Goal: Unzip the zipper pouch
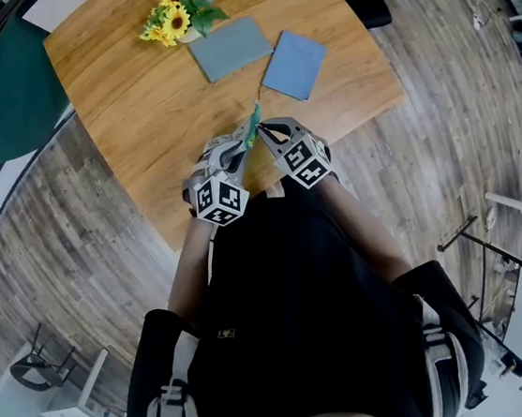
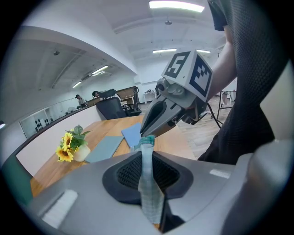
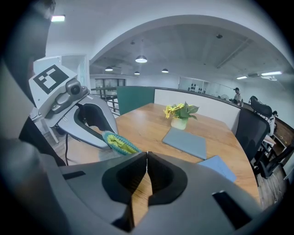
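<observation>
left gripper (image 2: 146,158) clamped on pale blue fabric zipper pouch (image 2: 148,183), held above wooden table (image 1: 135,105) edge | right gripper (image 3: 147,153) pinched shut on its teal zipper end (image 3: 120,143) | yellow sunflower pot (image 1: 176,15) | grey-brown plank floor (image 1: 441,133)

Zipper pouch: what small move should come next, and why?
Probably draw the right tongs away along the teal zipper while the left tongs hold steady. The left tongs clamp the pouch fabric; the right tongs are shut at the zipper's end, and yellow-green lining shows, so it looks only partly open.
</observation>
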Tool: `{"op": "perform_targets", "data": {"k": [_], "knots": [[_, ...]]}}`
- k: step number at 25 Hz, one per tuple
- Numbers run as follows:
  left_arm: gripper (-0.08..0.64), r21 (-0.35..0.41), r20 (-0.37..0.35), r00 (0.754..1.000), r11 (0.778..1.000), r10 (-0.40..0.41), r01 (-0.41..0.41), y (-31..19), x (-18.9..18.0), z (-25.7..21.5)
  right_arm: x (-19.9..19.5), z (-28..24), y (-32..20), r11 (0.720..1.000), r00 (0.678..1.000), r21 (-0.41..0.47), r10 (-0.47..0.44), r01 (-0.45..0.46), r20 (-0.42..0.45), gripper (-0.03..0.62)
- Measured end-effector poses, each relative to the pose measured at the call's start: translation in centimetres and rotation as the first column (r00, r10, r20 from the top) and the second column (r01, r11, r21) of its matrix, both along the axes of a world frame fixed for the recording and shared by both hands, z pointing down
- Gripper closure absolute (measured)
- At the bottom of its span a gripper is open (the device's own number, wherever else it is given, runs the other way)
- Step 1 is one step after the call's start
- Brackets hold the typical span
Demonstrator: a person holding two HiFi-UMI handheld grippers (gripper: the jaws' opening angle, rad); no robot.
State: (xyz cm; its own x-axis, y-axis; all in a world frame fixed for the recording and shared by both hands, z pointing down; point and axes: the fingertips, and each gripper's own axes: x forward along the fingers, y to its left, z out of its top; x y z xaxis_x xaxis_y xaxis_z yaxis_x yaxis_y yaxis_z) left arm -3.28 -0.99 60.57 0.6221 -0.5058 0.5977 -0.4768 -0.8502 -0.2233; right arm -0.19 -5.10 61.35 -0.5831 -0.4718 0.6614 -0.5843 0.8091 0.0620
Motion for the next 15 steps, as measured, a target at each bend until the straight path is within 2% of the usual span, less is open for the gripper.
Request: {"op": "perform_targets", "data": {"k": [15], "knots": [[0.512,-0.004,-0.015,1.000,1.000,0.021,-0.022,0.3,0.3,-0.4,1.2,1.0,-0.1,1.000,1.000,0.003,0.009,-0.009,-0.028,0.584]]}}
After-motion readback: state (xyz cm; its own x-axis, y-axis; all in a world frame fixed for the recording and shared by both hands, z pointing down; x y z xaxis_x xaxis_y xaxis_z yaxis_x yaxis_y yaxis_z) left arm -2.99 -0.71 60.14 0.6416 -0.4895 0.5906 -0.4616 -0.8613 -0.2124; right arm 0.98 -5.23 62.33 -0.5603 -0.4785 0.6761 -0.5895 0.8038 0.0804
